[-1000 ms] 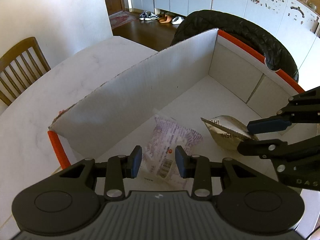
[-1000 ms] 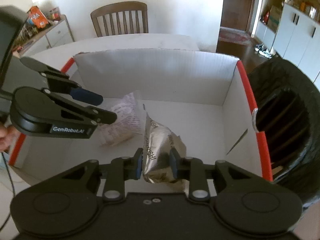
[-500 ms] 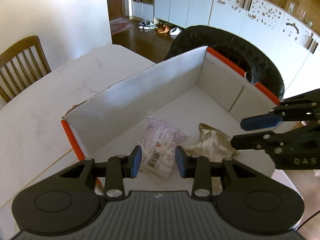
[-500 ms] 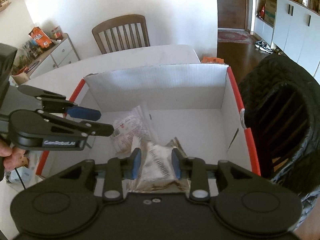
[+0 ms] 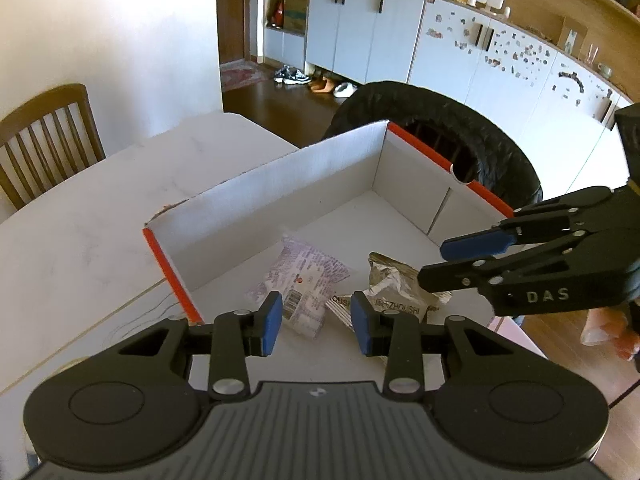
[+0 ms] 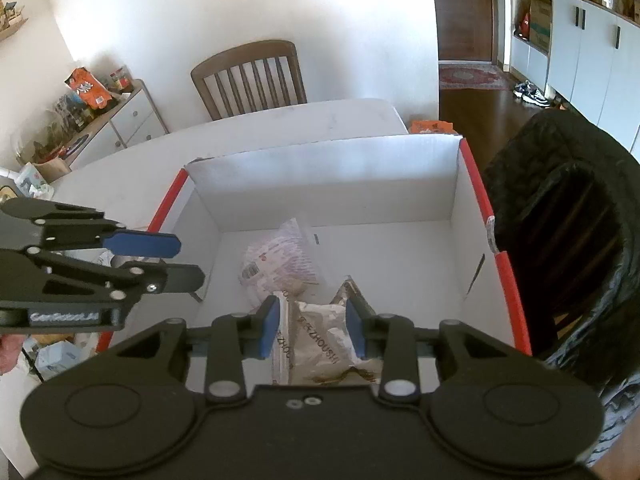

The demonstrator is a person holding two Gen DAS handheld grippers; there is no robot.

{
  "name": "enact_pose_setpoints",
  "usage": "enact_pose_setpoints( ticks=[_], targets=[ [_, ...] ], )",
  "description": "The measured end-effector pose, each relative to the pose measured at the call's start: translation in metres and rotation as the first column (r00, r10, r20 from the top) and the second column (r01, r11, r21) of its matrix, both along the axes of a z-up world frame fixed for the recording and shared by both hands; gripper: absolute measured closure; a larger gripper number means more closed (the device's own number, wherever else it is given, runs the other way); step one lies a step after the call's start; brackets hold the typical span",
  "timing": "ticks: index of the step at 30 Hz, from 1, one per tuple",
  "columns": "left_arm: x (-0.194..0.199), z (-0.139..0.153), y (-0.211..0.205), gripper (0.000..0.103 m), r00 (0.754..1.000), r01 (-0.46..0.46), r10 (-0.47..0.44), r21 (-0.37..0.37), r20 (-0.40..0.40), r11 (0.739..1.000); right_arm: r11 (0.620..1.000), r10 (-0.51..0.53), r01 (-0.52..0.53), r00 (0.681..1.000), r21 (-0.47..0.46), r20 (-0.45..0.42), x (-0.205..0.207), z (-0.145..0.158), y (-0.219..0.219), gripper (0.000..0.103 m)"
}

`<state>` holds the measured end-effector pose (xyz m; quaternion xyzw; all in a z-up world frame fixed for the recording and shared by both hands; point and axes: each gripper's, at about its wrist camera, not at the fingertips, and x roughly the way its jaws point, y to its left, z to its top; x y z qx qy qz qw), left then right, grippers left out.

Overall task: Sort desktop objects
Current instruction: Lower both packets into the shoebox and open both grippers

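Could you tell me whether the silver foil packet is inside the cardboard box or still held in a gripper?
Inside: the silver foil packet lies on the cardboard box floor beside the pale printed packet, free of both grippers.

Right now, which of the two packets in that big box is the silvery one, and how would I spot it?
Find the white cardboard box with orange-red edges on the pale table. Two packets lie on its floor, overlapping at one corner. The silver packet is the crinkled foil one with dark lettering, nearer the black chair; its neighbour, the white packet, is flatter, with purplish print and a barcode.
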<state>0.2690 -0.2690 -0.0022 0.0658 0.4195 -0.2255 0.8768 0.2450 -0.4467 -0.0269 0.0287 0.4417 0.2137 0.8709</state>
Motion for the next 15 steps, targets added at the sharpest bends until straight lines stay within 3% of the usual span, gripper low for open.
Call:
enact_pose_setpoints(
  ticks=[2,6,13,15],
  targets=[
    [-0.005,0.003,0.004,0.067,1.000,-0.009,0.009,-0.016,0.004,1.000,1.000,0.006,-0.006,1.000,-0.001,0.008,-0.002,0.001,0.002,0.065],
    [-0.014,0.009,0.013,0.066,1.000,-0.024,0.025,-0.035,0.020,0.999,1.000,0.007,-0.007,0.999,0.005,0.043,-0.008,0.006,0.005,0.043],
    [-0.033,0.019,0.033,0.065,0.996,-0.070,0.075,-0.087,0.054,0.994,1.000,0.005,-0.005,0.997,-0.005,0.080,-0.017,0.012,0.015,0.037],
    [-0.038,0.022,0.040,0.064,0.995,-0.078,0.084,-0.104,0.058,0.991,1.000,-0.004,0.004,0.996,0.001,0.086,-0.021,0.015,0.017,0.029]
  ],
)
